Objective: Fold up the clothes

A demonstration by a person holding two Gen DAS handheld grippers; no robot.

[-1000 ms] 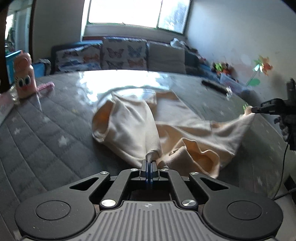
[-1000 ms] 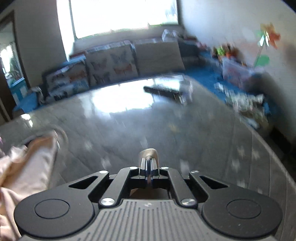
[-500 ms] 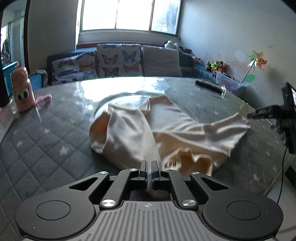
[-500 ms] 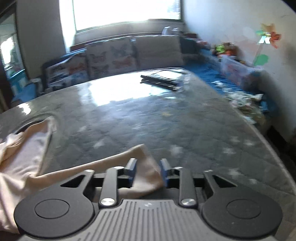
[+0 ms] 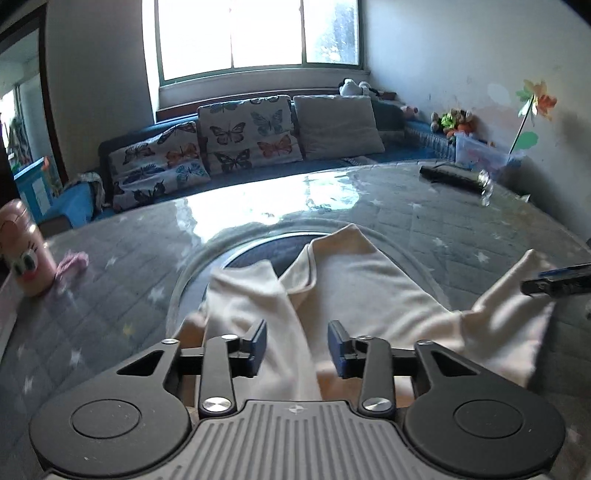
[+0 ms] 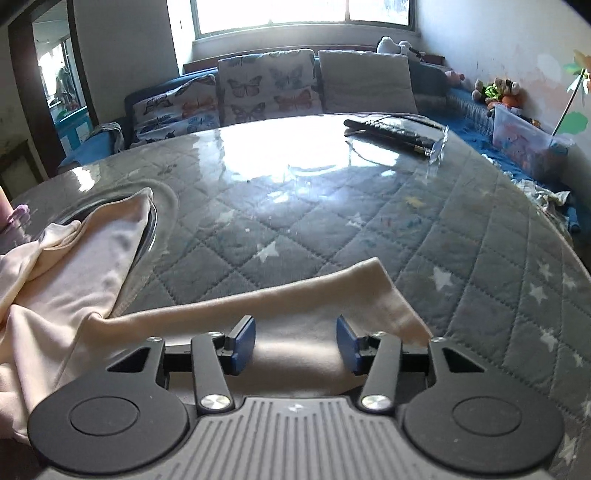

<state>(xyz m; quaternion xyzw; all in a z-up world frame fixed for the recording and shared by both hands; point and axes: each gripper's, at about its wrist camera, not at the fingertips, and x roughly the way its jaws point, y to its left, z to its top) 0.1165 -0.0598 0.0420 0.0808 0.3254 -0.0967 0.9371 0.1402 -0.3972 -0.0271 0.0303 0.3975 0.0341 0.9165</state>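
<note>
Fingers (image 5: 259, 341) of both grippers spread wide over cream garment (image 5: 354, 280).

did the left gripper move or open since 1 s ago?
Yes. The left gripper went from shut on the cream garment to jaws wide open, and it tilted upward: the window now fills more of its view.

One garment (image 5: 343, 291) lies on one table (image 5: 461, 229). Beyond the table stand three cushions (image 5: 251, 134). One pink bottle (image 5: 22, 251).

Garment (image 6: 303, 314) ahead; beyond, bare tabletop (image 6: 332, 221) (quilted)
</note>
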